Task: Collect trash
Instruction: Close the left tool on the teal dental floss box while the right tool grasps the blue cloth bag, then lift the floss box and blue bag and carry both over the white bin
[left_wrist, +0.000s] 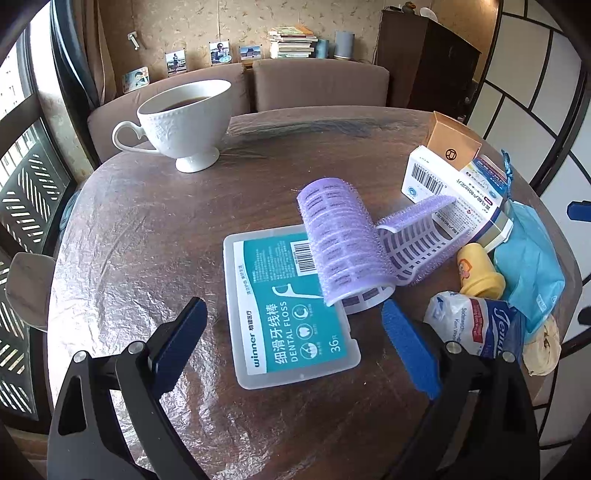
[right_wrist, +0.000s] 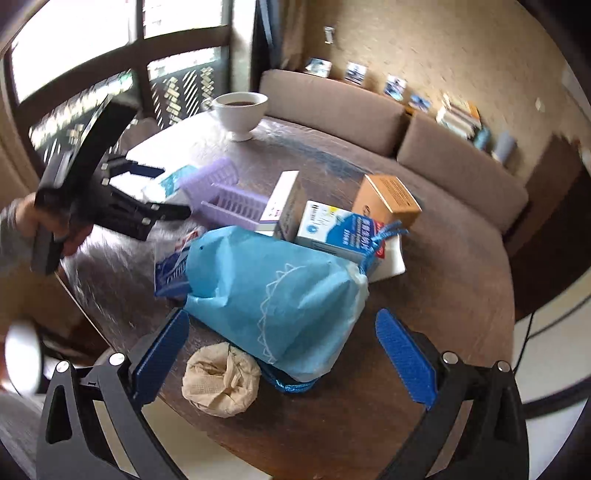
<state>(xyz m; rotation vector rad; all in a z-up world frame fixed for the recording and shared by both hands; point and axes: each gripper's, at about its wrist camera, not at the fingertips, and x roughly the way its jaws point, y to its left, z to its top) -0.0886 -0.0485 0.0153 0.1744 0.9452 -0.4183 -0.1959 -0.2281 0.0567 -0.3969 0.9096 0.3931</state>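
Both grippers hover open over the cluttered desk (left_wrist: 147, 229).

The left gripper (left_wrist: 295, 343) spreads its fingers around the dental floss box (left_wrist: 288, 314) at lower centre; the right gripper (right_wrist: 284, 354) angles down, fingers apart, flanking the blue drawstring bag (right_wrist: 273, 291) and crumpled tissue (right_wrist: 221, 380).

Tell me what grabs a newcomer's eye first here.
Probably the purple hair rollers mid-table, lying partly on the teal dental floss box just ahead of the open left claw. Next, the blue drawstring bag ahead of the open right claw, crumpled paper ball beside it.
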